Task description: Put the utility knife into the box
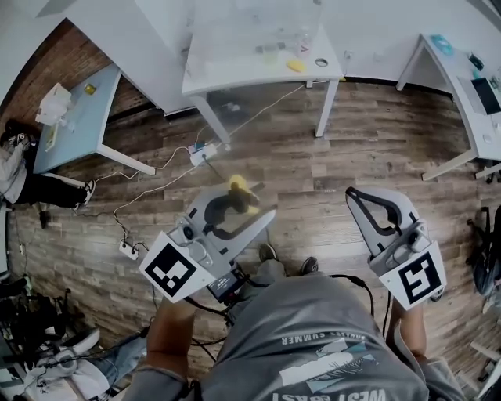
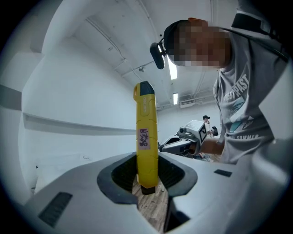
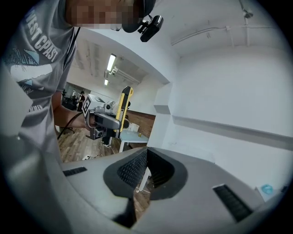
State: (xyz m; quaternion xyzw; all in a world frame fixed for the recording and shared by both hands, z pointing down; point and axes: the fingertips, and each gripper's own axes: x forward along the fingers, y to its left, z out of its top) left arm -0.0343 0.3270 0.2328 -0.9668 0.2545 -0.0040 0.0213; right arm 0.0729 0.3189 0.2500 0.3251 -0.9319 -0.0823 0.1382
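Utility knife (image 2: 146,137) upright in left hand-held gripper (image 1: 239,206), seemingly above floor (image 1: 313,157)

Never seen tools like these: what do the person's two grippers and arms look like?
Left gripper and right gripper: pale grey wedges, black ribbed jaw pads, each carrying a black-and-white marker cube. A black cable trails behind. The T-shirt is grey, printed, short-sleeved.

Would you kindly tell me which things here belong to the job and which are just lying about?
In the job: utility knife, gripped in the left tongs; clear box on the white table.
Lying about: right tongs, shut and empty; floor power strip; blue table.
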